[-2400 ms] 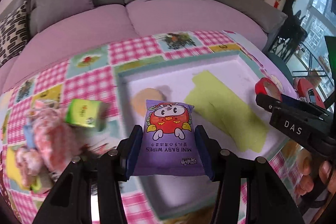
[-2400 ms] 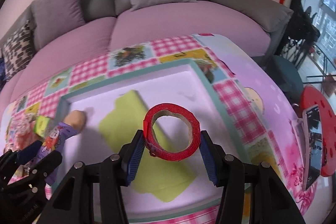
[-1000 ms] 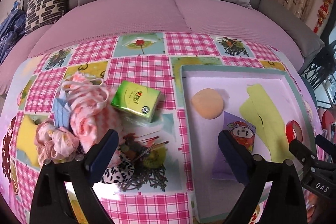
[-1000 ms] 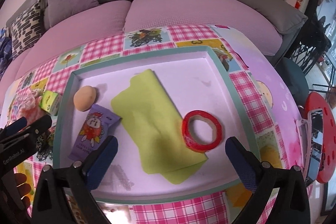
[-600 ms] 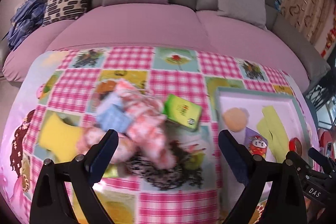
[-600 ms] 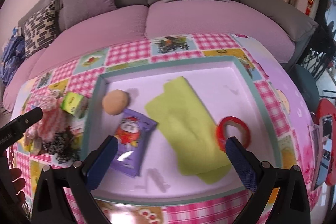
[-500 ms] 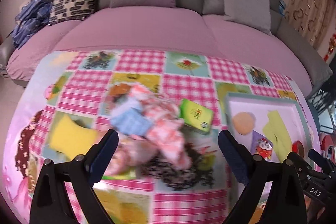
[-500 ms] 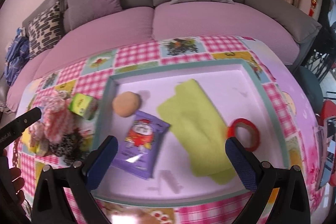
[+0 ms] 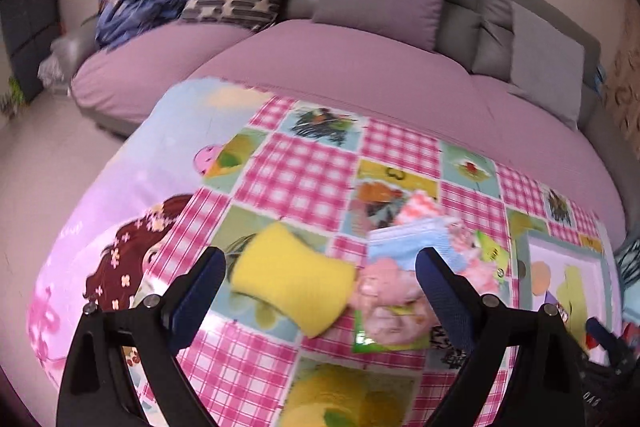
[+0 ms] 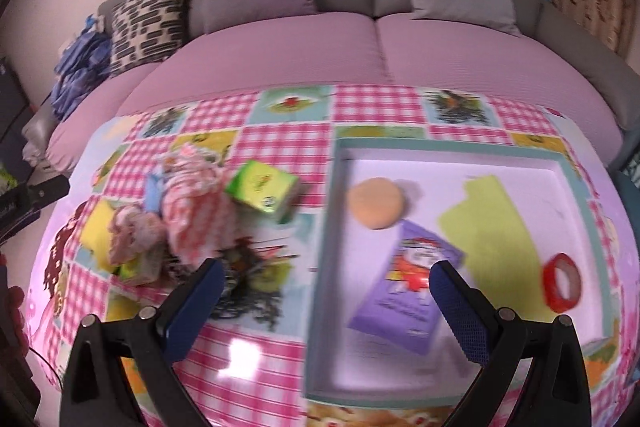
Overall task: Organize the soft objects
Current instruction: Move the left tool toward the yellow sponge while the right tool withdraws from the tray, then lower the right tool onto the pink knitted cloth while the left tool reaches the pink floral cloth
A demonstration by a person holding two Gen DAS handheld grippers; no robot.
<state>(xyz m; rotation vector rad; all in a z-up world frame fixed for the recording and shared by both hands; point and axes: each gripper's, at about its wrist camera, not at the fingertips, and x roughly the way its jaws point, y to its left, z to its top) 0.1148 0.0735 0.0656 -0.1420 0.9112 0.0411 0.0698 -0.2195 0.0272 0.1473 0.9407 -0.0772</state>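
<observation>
Left tool (image 9: 316,291), spread and empty since dropping the wipes pack (image 10: 404,291) in the tray (image 10: 328,227), is now lining up on the yellow sponge (image 9: 292,285). Right tool (image 10: 326,301), also spread, is hovering over the desk (image 10: 288,139), its tape roll (image 10: 562,287) now lying in the tray; the pile remains unsorted.

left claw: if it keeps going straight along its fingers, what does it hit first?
Most likely the yellow sponge. It lies on the tablecloth between the open fingers of the left claw, ahead of them. The pile of pink fabric sits just to its right. Depth is hard to judge through the fisheye.
</observation>
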